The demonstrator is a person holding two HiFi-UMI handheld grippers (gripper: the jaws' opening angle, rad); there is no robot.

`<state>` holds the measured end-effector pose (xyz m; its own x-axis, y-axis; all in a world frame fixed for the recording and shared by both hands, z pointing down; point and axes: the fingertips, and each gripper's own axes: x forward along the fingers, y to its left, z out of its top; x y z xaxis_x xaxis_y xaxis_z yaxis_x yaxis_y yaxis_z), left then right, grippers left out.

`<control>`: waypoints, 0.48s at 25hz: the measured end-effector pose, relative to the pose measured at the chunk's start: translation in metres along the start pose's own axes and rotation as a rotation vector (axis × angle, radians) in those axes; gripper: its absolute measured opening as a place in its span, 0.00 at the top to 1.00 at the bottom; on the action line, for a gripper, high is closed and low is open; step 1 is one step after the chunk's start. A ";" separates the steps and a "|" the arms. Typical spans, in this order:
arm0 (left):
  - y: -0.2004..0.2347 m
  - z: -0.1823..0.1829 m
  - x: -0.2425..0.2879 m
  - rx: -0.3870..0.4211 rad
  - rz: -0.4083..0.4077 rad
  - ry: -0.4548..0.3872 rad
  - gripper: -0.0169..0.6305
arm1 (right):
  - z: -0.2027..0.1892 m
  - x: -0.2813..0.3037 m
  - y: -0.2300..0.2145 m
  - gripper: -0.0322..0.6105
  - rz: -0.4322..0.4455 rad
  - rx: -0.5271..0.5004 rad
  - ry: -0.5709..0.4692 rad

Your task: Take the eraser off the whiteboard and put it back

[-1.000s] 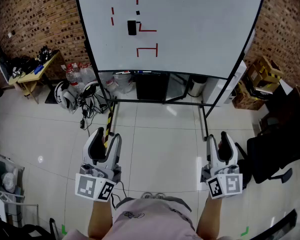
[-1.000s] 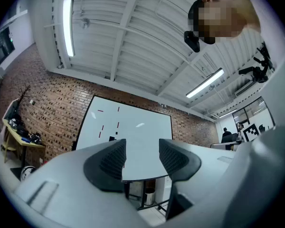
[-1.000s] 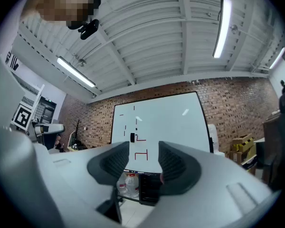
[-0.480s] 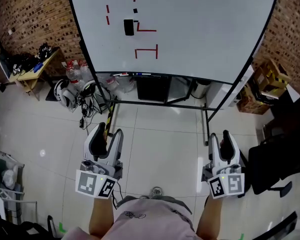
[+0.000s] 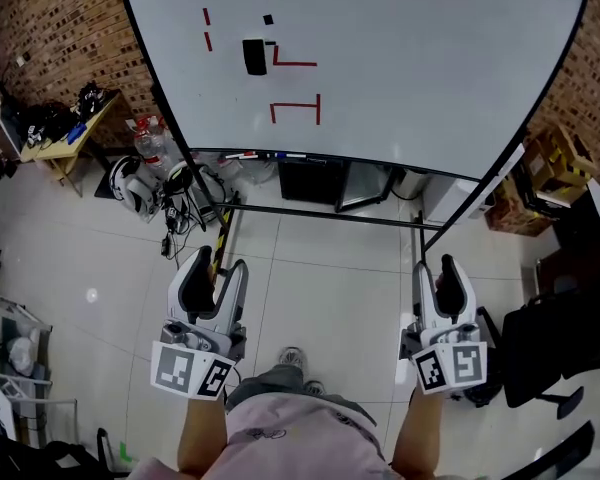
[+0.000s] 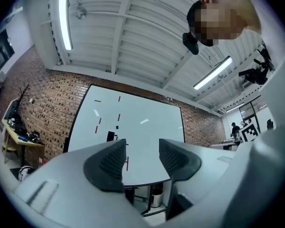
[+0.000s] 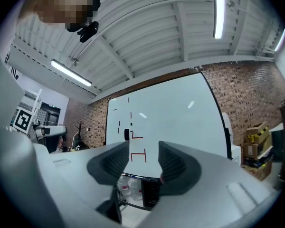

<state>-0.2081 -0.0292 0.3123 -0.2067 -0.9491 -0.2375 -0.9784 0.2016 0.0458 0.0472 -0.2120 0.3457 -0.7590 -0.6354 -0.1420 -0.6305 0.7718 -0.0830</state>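
Nearer now, the whiteboard [image 5: 430,58] looms; nothing done yet, the eraser [image 5: 254,56] sits untouched toward its top-left corner; my left gripper [image 5: 216,264] and right gripper [image 5: 435,265] are parted, empty

**Both claws low, eraser on the board**

The black eraser [image 5: 254,56] sits on the whiteboard [image 5: 430,58] toward its upper left, among short red marks [image 5: 296,109]. Well below it, over the tiled floor [image 5: 320,288], the left claw [image 5: 216,265] and right claw [image 5: 435,265] point toward the board, jaws apart and empty. A cluttered wooden surface [image 5: 58,140] stands by the brick wall [image 5: 50,28] at left, and a black chair [image 5: 555,343] at right.
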 end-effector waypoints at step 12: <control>0.092 -0.033 0.102 0.007 -0.045 0.022 0.63 | -0.004 0.121 0.004 0.66 -0.039 -0.013 -0.035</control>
<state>-0.3192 -0.1157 0.3238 -0.1629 -0.9623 -0.2177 -0.9866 0.1606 0.0284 -0.0478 -0.2859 0.3326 -0.7277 -0.6636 -0.1734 -0.6619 0.7457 -0.0762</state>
